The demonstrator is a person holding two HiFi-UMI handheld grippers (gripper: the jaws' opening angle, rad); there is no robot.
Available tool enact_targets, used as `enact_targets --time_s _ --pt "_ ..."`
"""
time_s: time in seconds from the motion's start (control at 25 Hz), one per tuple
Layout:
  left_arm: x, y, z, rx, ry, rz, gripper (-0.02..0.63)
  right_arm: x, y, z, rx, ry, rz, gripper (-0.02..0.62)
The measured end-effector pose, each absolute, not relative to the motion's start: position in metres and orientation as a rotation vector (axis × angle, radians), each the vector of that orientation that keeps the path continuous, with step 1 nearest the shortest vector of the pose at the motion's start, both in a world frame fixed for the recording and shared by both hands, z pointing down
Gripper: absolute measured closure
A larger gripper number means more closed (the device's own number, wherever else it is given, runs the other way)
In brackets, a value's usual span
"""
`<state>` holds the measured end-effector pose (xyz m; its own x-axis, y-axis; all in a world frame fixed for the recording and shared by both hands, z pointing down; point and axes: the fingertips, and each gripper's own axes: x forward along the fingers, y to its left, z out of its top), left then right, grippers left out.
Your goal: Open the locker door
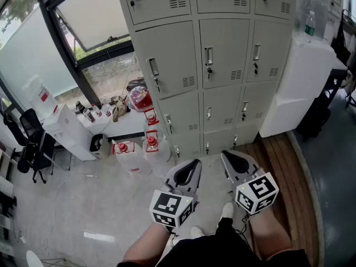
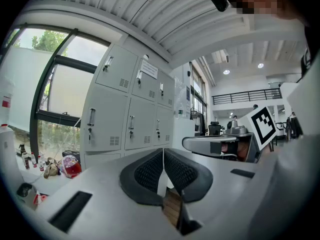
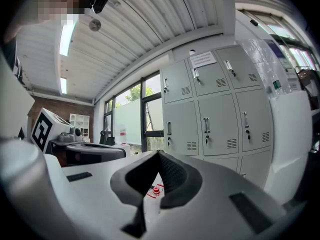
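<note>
Both tools are parked low in front of the person, well apart from the lockers [image 1: 183, 113], so nothing's been reached for yet. The left tool [image 1: 192, 168] is clenched on nothing, pads pressed together, and the right tool [image 1: 229, 160] is the same, closed and empty. Every locker door [image 1: 225, 46] looks closed. My guess is the middle one straight ahead, handle [image 1: 208, 55] near its left edge, but can't tell. Level and closed looks like a ready pose before stepping in
</note>
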<state>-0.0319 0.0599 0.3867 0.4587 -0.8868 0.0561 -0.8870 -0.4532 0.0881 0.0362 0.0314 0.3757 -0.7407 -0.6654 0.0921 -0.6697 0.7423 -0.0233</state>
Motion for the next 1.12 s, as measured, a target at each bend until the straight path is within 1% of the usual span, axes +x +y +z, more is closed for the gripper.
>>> enact_targets --time_s 0.64,1.12 --pt "-0.043 0.062 0.388 2.604 -1.548 0.0 0.584 0.019 0.032 0.375 1.092 -2.873 0.117 0.541" --pt "-0.055 0.017 0.39 2.566 -1.585 0.003 0.584 0.004 -0.018 0.377 1.042 -2.889 0.133 0.541"
